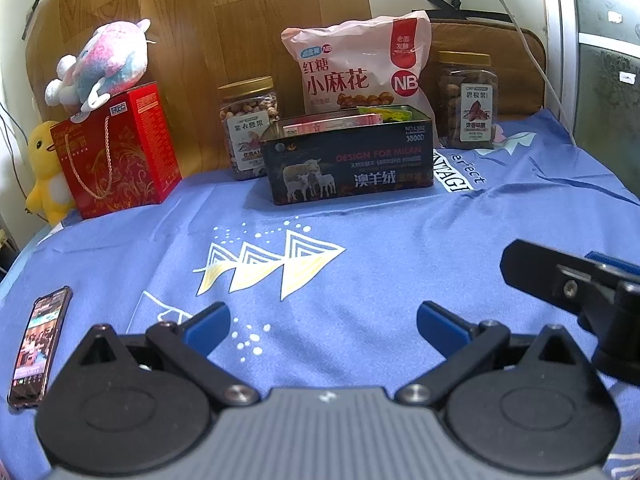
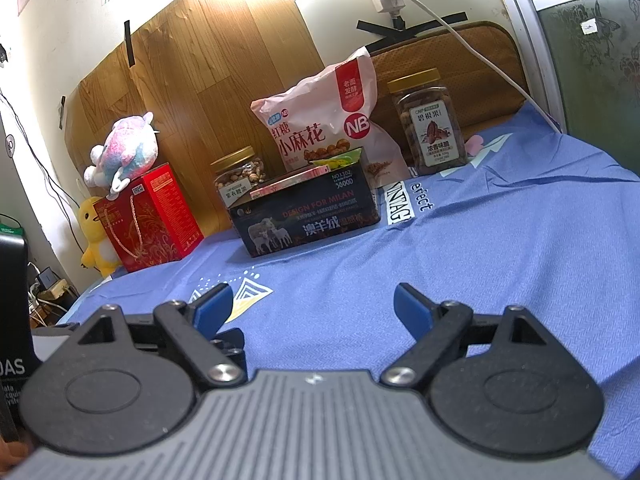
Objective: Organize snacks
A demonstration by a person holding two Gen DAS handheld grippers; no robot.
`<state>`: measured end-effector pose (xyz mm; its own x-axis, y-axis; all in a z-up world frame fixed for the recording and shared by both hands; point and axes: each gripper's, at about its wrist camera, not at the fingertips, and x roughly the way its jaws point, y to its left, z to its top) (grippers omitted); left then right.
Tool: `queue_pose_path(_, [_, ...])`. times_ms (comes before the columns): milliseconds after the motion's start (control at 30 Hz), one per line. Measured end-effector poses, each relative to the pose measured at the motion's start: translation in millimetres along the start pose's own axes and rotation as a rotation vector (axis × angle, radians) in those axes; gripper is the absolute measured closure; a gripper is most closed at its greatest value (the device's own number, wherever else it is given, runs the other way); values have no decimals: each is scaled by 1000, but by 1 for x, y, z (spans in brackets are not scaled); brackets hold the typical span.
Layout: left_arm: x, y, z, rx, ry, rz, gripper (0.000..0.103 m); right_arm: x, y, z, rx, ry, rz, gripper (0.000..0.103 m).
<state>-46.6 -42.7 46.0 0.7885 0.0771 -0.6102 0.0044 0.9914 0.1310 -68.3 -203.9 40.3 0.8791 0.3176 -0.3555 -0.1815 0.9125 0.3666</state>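
Observation:
A dark tin box (image 1: 348, 160) (image 2: 306, 216) stands open at the back of the blue cloth, with pink and green snack packets (image 1: 352, 119) (image 2: 308, 174) inside. Behind it stands a pink snack bag (image 1: 356, 68) (image 2: 320, 120). A nut jar (image 1: 249, 128) (image 2: 239, 174) stands to its left and a pecan jar (image 1: 467, 100) (image 2: 430, 124) to its right. My left gripper (image 1: 323, 326) is open and empty, low over the cloth well in front of the box. My right gripper (image 2: 312, 308) is open and empty too; part of it shows in the left wrist view (image 1: 568, 280).
A red gift box (image 1: 116, 152) (image 2: 150, 216) with a plush toy (image 1: 102, 64) (image 2: 124, 152) on top stands at the back left, beside a yellow plush duck (image 1: 46, 172) (image 2: 96, 236). A phone (image 1: 38, 344) lies at the cloth's left edge. A white cable (image 2: 480, 56) hangs at the back right.

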Motion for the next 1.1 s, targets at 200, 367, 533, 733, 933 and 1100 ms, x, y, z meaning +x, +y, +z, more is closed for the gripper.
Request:
queue_pose_path(200, [0, -1, 0, 1, 0, 1, 0, 0, 0, 0, -1, 0, 0, 13])
queue_pose_path(367, [0, 0, 0, 1, -1, 0, 0, 0, 0, 0, -2, 0, 0, 13])
queue_pose_path(533, [1, 0, 0, -1, 0, -3, 0, 0, 0, 0, -1, 0, -1, 13])
queue_pose_path(733, [1, 0, -1, -3, 1, -10, 0, 0, 0, 0, 0, 0, -1, 13])
queue_pose_path(933, [1, 0, -2, 2, 0, -14, 0, 0, 0, 0, 0, 0, -1, 13])
queue_pose_path(1100, [2, -1, -2, 1, 2, -15, 0, 0, 0, 0, 0, 0, -1, 13])
